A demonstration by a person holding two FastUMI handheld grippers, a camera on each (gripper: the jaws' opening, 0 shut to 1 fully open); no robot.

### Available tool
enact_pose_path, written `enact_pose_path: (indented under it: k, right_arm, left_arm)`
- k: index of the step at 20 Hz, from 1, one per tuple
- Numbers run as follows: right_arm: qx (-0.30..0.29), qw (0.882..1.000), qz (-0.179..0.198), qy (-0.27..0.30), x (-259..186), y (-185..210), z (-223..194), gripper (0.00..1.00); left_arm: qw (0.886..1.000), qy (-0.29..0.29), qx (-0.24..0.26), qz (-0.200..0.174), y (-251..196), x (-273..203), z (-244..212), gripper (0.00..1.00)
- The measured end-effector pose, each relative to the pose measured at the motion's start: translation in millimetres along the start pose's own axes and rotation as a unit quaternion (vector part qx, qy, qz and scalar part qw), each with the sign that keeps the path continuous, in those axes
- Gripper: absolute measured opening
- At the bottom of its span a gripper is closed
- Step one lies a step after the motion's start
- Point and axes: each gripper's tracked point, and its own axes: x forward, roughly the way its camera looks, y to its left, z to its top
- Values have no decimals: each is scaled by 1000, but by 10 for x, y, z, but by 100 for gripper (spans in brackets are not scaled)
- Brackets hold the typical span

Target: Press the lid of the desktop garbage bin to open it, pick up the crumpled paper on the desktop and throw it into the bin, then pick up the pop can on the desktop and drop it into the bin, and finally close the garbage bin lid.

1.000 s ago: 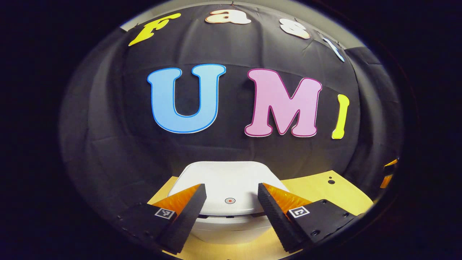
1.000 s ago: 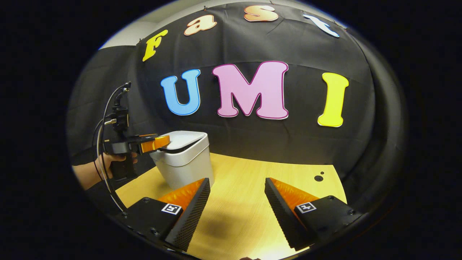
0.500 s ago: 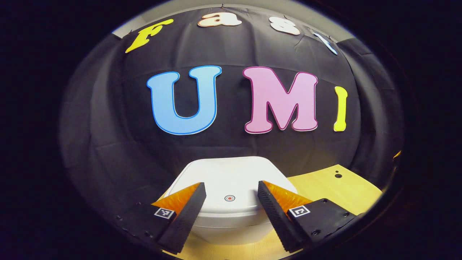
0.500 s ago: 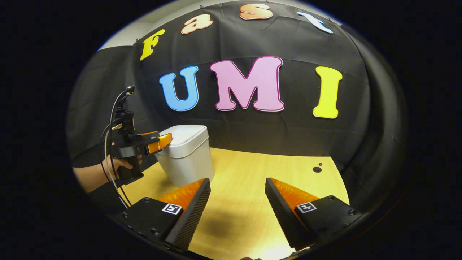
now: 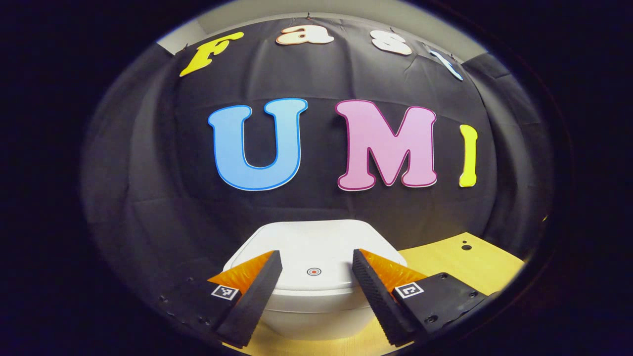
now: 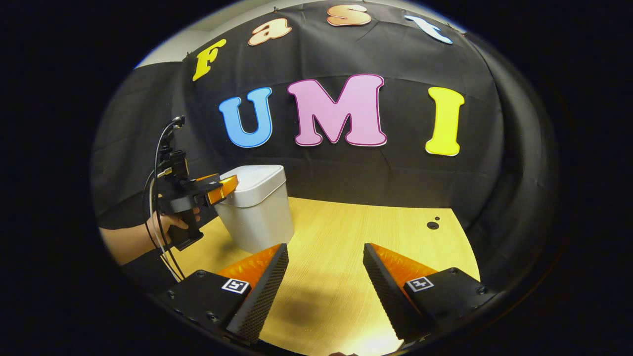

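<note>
A white desktop bin stands on the wooden table at the left, near the black cloth wall. Its lid lies flat and looks flush with the body. A small red ring mark sits near the lid's front edge. My left gripper is open, its fingers straddling that mark just over the lid's front. The right gripper view shows that left gripper at the lid's near edge, held by a hand. My right gripper hangs open over bare table, right of the bin.
Two small dark holes mark the tabletop at the far right. The black cloth wall stands close behind the bin. Cables rise from the left gripper's handle.
The lid stood slightly raised with a gap a second ago and now sits flush. The left gripper has stayed at the lid's front edge. The right gripper has barely shifted.
</note>
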Motion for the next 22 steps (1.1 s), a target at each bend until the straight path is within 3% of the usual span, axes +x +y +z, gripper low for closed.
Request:
enact_pose_path:
  k: [4,10,15,19,22]
  right_arm:
    - [-6,1000,-8,-30,-99,2,184,99]
    - [-14,995,-24,-93,-330,173,413,99]
    - [-33,990,-36,-131,-547,355,338,99]
    - [-23,988,-54,-142,-686,479,267,98]
    - [-29,984,-73,-159,-840,573,319,99]
  left_arm:
    - [998,-36,-51,-5,-171,-335,354,95]
    - [995,-82,-59,27,-262,-1234,774,94]
    - [992,-104,-65,42,-422,-2052,588,94]
    - [996,-71,-57,21,-567,-2442,301,95]
    - [994,-86,-60,10,-549,-2630,460,95]
